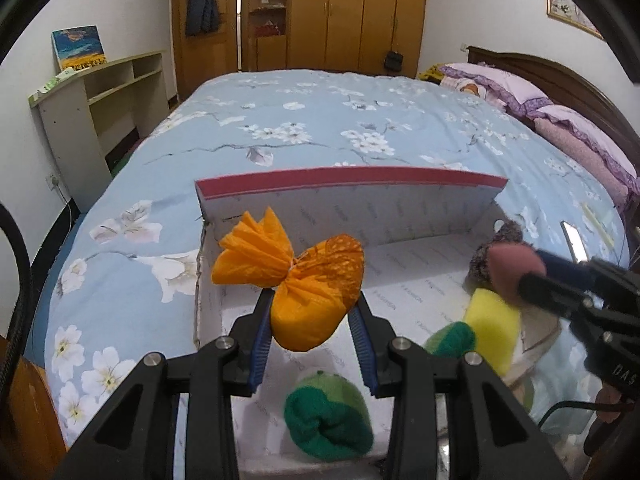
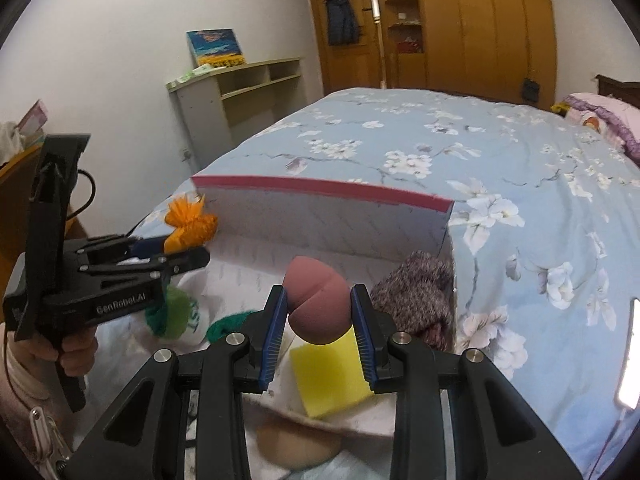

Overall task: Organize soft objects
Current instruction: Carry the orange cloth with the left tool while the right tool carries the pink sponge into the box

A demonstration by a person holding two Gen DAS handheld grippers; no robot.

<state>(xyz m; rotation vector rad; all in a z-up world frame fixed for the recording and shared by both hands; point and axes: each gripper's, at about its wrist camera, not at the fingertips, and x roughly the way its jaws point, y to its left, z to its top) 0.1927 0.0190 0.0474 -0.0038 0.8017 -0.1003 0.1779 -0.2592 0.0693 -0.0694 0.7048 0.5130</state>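
Bedroom, floral bed (image 1: 320, 128), white box (image 1: 340, 208) holding green socks (image 1: 328, 420), yellow sponge (image 2: 332, 380), knit bundle (image 2: 416, 292), left gripper (image 1: 314, 320) clamping orange pouch (image 1: 308, 292), right gripper (image 2: 320, 320) clamping pink sponge (image 2: 320, 304).

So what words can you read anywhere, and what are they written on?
"GenRoBotAI": on the side of the left tongs, seen from the right wrist camera; the last letters are soft.
"DAS": on the body of the right tongs, cut off at the picture's edge.
Small grey print repeated over the inside of the box: too small and blurred to read.
Painting on the shelf: no words to make out.
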